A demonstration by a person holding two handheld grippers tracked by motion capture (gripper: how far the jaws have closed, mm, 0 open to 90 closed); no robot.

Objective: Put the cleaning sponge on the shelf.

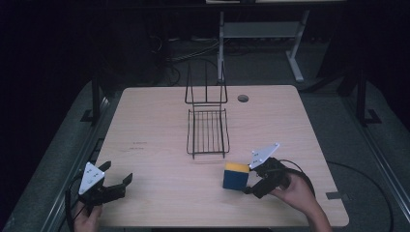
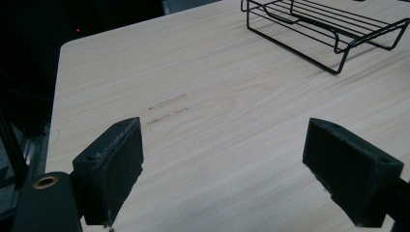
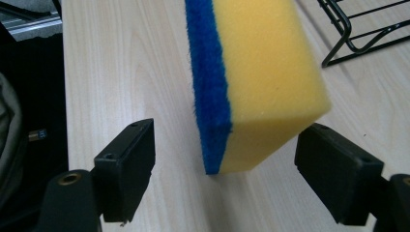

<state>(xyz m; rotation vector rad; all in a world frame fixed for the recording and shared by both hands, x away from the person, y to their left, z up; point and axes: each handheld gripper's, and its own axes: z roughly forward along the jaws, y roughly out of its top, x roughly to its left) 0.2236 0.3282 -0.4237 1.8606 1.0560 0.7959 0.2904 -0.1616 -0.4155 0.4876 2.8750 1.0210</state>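
The left gripper (image 1: 113,181) rests well left of the wire rack (image 1: 208,130), near the table (image 1: 159,121) edge, jaws spread and empty. The yellow-and-blue sponge (image 1: 235,176) stands on edge just in front of the rack, on its right side. The right gripper (image 1: 251,186) brackets the sponge with jaws wide, not yet pinching it. Judging from this, the grasp is still ahead, and any move of the sponge into the rack remains undone.
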